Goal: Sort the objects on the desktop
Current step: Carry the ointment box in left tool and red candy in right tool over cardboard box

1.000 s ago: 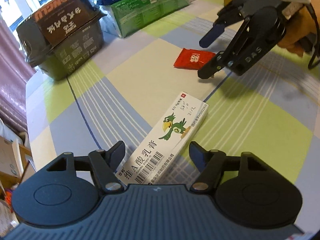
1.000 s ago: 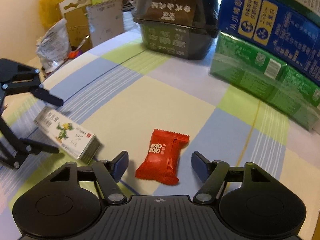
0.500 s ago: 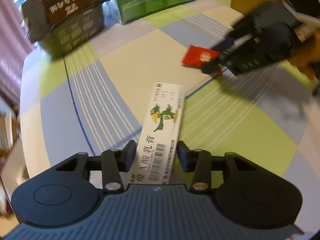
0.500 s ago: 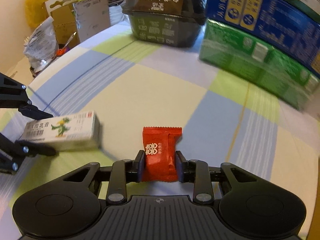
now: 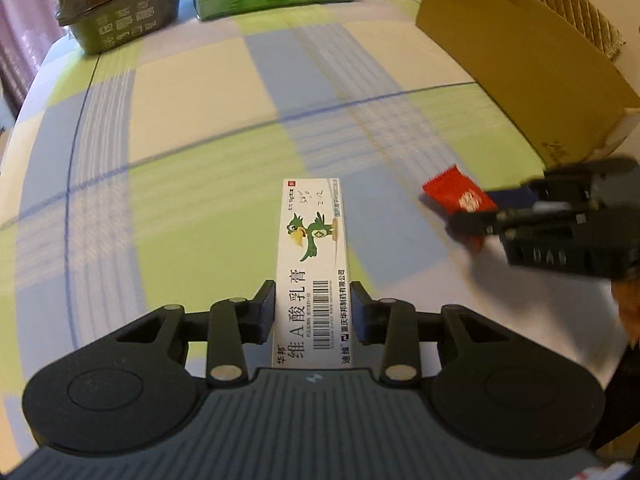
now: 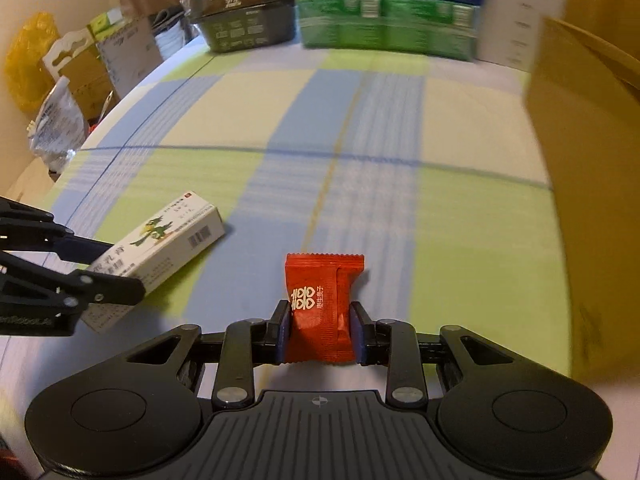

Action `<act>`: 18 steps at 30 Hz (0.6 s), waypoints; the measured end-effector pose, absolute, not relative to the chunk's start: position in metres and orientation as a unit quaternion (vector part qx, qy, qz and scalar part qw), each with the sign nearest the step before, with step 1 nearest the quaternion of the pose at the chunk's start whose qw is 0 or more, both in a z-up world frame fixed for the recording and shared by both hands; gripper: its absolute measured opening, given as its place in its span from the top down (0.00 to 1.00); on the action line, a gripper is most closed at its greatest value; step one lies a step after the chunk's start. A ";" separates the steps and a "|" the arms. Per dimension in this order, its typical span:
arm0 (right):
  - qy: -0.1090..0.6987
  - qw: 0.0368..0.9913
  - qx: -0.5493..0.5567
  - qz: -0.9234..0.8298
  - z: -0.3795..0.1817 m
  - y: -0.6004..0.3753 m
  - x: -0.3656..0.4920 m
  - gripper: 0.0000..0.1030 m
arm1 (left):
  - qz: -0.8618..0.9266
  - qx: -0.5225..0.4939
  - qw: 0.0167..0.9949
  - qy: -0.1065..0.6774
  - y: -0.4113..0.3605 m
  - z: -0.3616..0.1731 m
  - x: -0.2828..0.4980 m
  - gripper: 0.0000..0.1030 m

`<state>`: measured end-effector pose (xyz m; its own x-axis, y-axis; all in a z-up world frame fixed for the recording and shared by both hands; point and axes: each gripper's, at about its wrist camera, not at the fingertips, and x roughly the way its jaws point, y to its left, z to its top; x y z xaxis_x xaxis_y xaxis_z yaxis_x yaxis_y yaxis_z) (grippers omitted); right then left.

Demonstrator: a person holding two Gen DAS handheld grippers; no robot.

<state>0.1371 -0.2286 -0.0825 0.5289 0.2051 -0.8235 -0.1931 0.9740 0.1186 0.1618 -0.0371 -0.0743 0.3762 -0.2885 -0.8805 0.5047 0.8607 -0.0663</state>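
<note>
Left gripper (image 5: 312,312) clamps flat carton (image 5: 311,264) | right gripper (image 6: 320,330) pinches crinkly packet (image 6: 320,304)

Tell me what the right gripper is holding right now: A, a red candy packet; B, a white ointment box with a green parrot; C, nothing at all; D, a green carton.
A: the right gripper has both fingers pressed against the red candy packet, which sticks out forward between them.

Left gripper (image 5: 313,312) jaws clamped; right gripper (image 6: 319,330) likewise.
</note>
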 end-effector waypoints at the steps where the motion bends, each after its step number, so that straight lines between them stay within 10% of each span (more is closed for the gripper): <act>1: 0.468 0.877 0.010 0.111 -0.082 -0.233 0.124 0.73 | -0.236 0.102 0.825 0.503 -0.043 -0.075 0.153 0.68; 18: 0.384 0.920 -0.018 0.082 -0.101 -0.252 0.046 0.64 | -0.173 0.046 0.899 0.400 -0.060 -0.103 0.084 0.65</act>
